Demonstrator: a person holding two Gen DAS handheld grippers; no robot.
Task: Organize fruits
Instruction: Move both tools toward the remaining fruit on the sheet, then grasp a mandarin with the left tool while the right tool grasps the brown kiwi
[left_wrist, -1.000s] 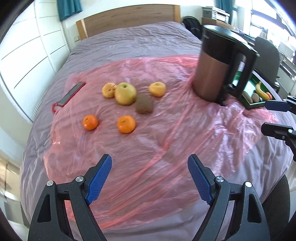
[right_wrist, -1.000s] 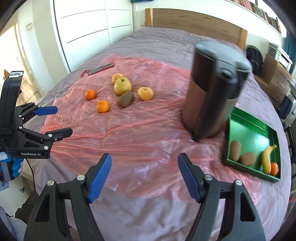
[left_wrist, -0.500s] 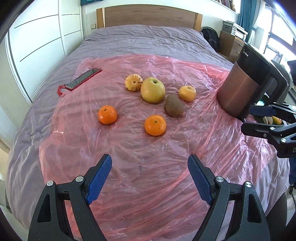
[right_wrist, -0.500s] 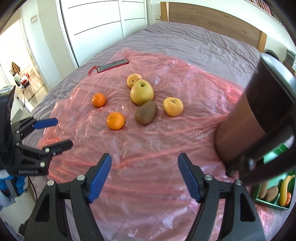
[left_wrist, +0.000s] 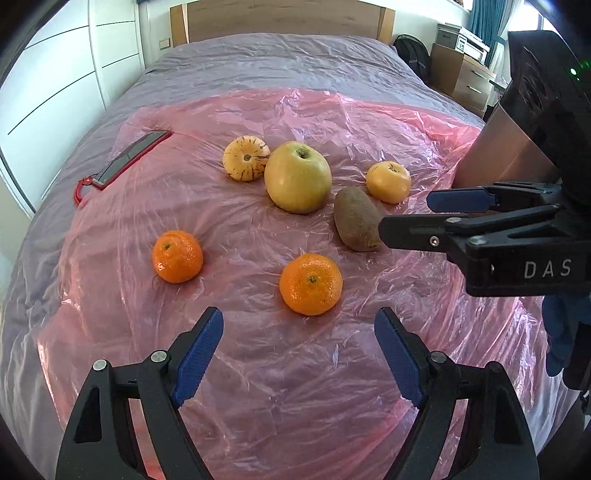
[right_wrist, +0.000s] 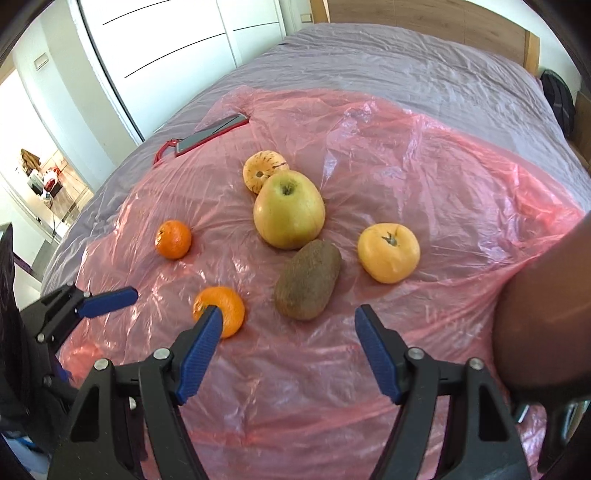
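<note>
**Ana:** Left wrist view first: six fruits lie loose on the pink plastic sheet (left_wrist: 295, 369) spread over the bed (left_wrist: 277, 59). I count a big yellow-green apple (left_wrist: 297, 177), a striped yellow fruit (left_wrist: 246, 158) touching its far-left side, a kiwi (left_wrist: 357, 223) just to the apple's right, a small yellow fruit (left_wrist: 388, 181) beyond the kiwi, and two mandarins nearer us, the near mandarin (left_wrist: 311, 283) and the left mandarin (left_wrist: 177, 256), well apart from each other.

**Ben:** So nothing is gathered yet, as far as these views show?

**Ana:** That is my reading. No tray or bowl appears in either view, so I cannot say where they are meant to go. A copper-and-black kettle (left_wrist: 517, 122) stands at the right edge, and a phone in a red case (left_wrist: 131, 158) lies at the sheet's far-left corner.

**Ben:** And the tools?

**Ana:** The left gripper (left_wrist: 298, 354) has its jaws wide apart and empty, hovering just short of the near mandarin. The right gripper (right_wrist: 288, 347) is equally wide and empty; in its own view the kiwi sits just ahead of the gap, while one finger overlaps the near mandarin in the picture. I cannot tell whether it touches.

**Ben:** Then the work is at its start.

**Ana:** I judge so: all six pickups remain, with the kiwi and near mandarin looking like first candidates.
</note>
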